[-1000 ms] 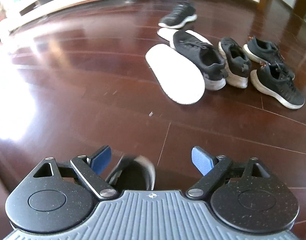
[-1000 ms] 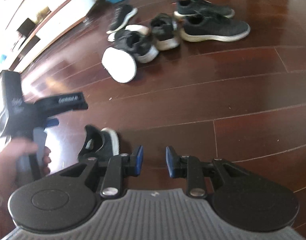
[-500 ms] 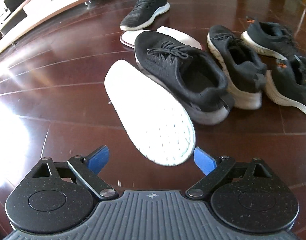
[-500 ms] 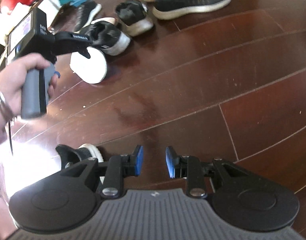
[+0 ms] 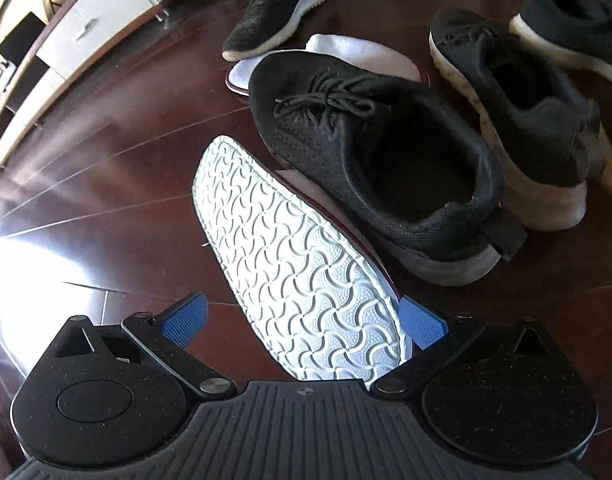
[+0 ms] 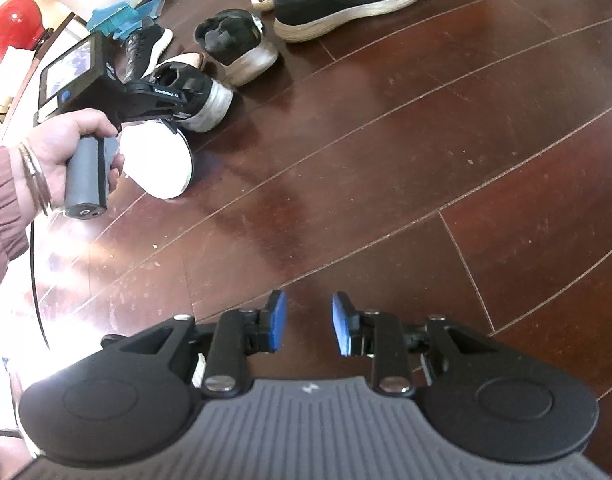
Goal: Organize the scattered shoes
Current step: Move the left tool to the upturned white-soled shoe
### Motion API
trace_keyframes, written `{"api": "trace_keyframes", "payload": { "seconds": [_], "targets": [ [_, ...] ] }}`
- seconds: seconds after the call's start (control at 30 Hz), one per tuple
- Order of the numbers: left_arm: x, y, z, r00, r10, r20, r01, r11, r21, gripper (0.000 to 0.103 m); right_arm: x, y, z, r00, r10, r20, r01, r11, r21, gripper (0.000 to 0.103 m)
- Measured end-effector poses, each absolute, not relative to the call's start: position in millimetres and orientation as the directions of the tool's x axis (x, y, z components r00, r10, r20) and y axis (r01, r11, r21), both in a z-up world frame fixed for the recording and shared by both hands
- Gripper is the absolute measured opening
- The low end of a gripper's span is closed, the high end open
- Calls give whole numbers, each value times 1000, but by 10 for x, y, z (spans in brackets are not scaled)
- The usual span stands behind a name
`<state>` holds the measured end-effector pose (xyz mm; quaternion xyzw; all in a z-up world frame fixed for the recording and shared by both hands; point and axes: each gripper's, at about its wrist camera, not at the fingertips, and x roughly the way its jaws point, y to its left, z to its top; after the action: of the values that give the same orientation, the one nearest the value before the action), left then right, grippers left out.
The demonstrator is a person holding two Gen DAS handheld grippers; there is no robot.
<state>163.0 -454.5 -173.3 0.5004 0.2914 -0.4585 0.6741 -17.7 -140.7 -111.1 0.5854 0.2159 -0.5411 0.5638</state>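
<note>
Two blue pads of the left tool [image 5: 302,322] stand wide apart, the heel of an overturned slipper [image 5: 302,276] between them, white sole up; whether the right pad touches it is unclear. The slipper leans on a black sneaker [image 5: 385,168]. The right tool [image 6: 309,322], narrowly parted and empty, hovers over bare floor [image 6: 385,184].
</note>
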Motion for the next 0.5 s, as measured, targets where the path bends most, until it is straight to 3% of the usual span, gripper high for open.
{"api": "trace_keyframes", "payload": {
  "seconds": [0.3, 0.5],
  "targets": [
    [1533, -4492, -1863, 410, -354, -841, 901, 14, 434, 103, -161, -1343, -1208, 337, -317, -887, 855, -291, 429, 30],
    [1484, -4452, -2048, 517, -369, -772, 817, -54, 574, 102, -156, -1378, -1232, 347, -307, -886, 855, -285, 434, 30]
  ]
}}
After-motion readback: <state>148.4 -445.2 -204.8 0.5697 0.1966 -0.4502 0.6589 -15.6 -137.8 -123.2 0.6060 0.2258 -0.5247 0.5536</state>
